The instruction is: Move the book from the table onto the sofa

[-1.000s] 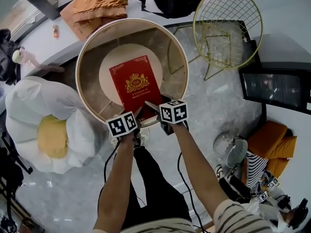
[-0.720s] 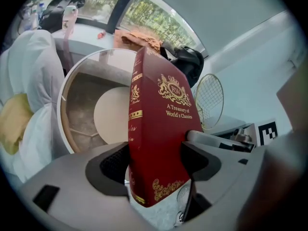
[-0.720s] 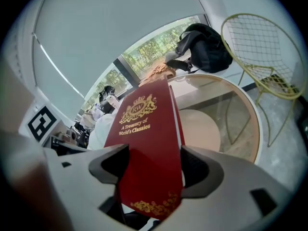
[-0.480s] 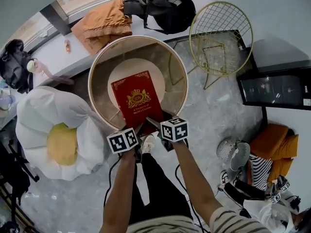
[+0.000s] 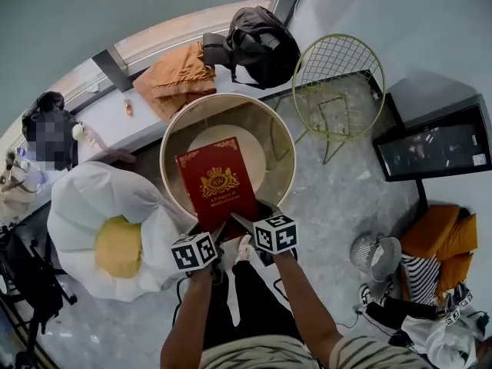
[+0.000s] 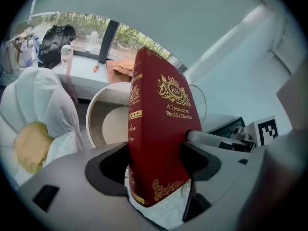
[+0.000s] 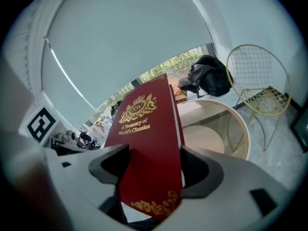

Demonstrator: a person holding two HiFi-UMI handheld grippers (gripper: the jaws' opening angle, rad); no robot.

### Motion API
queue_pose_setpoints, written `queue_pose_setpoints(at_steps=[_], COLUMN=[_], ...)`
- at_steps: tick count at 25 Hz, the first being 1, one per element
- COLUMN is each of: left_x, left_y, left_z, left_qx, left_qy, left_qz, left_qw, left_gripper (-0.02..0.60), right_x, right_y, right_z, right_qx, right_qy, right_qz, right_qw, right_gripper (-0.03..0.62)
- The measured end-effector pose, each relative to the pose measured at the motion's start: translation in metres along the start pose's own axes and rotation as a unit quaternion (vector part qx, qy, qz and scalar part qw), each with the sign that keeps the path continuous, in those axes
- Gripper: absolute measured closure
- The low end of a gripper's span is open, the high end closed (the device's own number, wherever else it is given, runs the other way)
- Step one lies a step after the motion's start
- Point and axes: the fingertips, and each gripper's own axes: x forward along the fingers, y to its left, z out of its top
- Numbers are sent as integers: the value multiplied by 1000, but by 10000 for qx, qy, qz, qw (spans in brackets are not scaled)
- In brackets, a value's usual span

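The red book with gold crest and print is lifted off the round glass table, held up above its near rim. My left gripper is shut on the book's near edge. My right gripper is shut on the same edge of the book from the other side. The white flower-shaped sofa with a yellow centre lies to the left of the table.
A gold wire chair stands right of the table. A black backpack and orange cloth rest on the window ledge behind. A dark cabinet is at right. Orange cushions and shoes lie low right.
Both grippers have raised the book off the tabletop and tilted it up; it now hangs above the table's near rim. The view has pulled back, showing more of the room.
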Motion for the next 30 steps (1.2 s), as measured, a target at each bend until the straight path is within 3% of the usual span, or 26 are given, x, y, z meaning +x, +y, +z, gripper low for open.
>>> queue_pose_setpoints(at_steps=[15, 30], left_x=[-120, -229], left_y=[-69, -127], left_z=[53, 66], left_qx=[377, 584], left_qy=[-503, -1201], left_qz=[-289, -432], left_qw=[9976, 9901], left_gripper=[242, 242], right_x=[-99, -195], right_y=[85, 163], right_z=[82, 124], right_qx=[-417, -948], right_qy=[-385, -921], right_qz=[-91, 3], right_qw=[9983, 9912], right_gripper=[250, 250])
